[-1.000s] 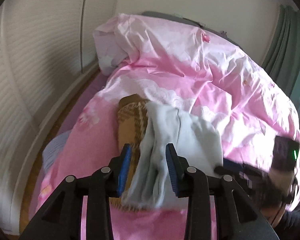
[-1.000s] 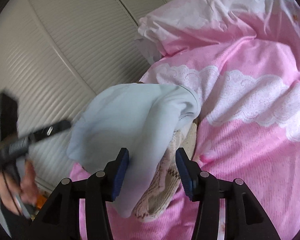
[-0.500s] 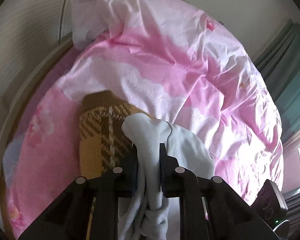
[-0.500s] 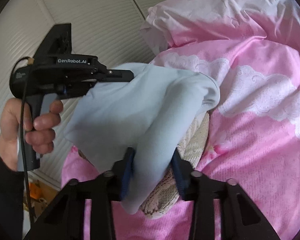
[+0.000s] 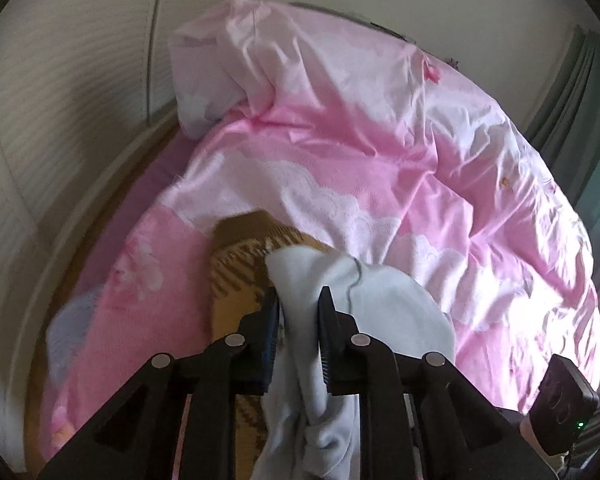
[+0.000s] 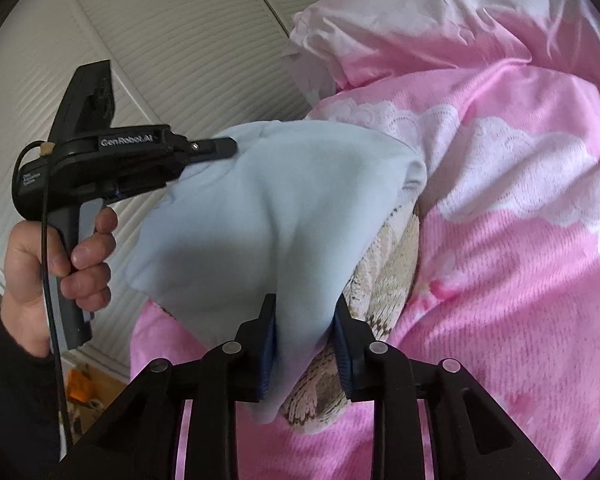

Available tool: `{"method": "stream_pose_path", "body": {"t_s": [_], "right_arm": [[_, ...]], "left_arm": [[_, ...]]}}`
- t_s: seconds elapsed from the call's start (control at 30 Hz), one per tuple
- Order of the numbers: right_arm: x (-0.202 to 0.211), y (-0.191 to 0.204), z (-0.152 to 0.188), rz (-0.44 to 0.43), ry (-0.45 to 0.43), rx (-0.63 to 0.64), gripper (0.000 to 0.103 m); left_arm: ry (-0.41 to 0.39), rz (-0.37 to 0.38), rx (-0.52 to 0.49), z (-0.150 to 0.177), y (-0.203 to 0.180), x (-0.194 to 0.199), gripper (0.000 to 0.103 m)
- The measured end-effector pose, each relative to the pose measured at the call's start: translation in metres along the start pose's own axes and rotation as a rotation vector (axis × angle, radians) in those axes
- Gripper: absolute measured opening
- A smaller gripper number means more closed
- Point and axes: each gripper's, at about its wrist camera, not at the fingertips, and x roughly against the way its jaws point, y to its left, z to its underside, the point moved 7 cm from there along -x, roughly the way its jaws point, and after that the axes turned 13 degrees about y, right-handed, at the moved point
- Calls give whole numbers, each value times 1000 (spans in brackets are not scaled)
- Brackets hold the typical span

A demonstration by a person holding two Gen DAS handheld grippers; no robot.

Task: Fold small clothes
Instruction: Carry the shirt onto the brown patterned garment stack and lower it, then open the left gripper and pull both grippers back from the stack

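Both grippers are clamped on the same pale blue garment (image 6: 268,216), which hangs stretched between them just above the pink duvet (image 6: 500,280). The left gripper (image 5: 299,332) pinches a bunched edge — its blue pads pressed into the folds — while the right gripper (image 6: 305,336) squeezes a lower corner. Under the cloth lies a brown plaid knit (image 5: 236,268), resting on the bedding beside the slatted wardrobe doors (image 6: 180,40).

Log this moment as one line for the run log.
left gripper: shut on blue garment | right gripper: shut on garment | garment: lifted over plaid knit | duvet
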Motion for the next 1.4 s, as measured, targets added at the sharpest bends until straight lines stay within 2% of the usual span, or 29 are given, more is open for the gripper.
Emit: {"method": "stream_pose_path", "body": {"t_s": [0.13,0.33,0.5,0.63,0.77,0.9,1.0,1.1,1.17,1.23,1.27,1.4], "right_arm": [[14,4,4,44,-40,12,33],[43,17,14,168,-143,118,36],[62,22,25,230,-168,170,36],[66,11,31,258,-156,155,38],[60,-1,34,251,-136,112,41],[58,-1,39,252,-131,104,41],[61,0,41,256,-128,97,41],[76,4,42,265,-147,88,41],[89,7,43,274,-160,86,44],[108,11,47,294,-183,81,54],[124,14,51,303,-203,81,57],[174,20,71,360,-246,90,58]], "left_arm": [[-65,-76,-40,12,-7,33,20],[-189,-204,-182,67,-49,77,20],[-233,-242,-258,90,-82,72,21],[-199,-213,-198,93,-71,49,20],[-159,-208,-141,98,-56,28,20],[-131,-252,-103,105,-41,10,20],[-142,-258,-86,108,-40,10,20],[-166,-249,-79,116,-51,27,21],[-189,-247,-93,122,-63,42,28],[-213,-264,-99,131,-77,61,48],[-227,-267,-98,135,-85,71,50],[-270,-305,-91,161,-115,112,63]]}}
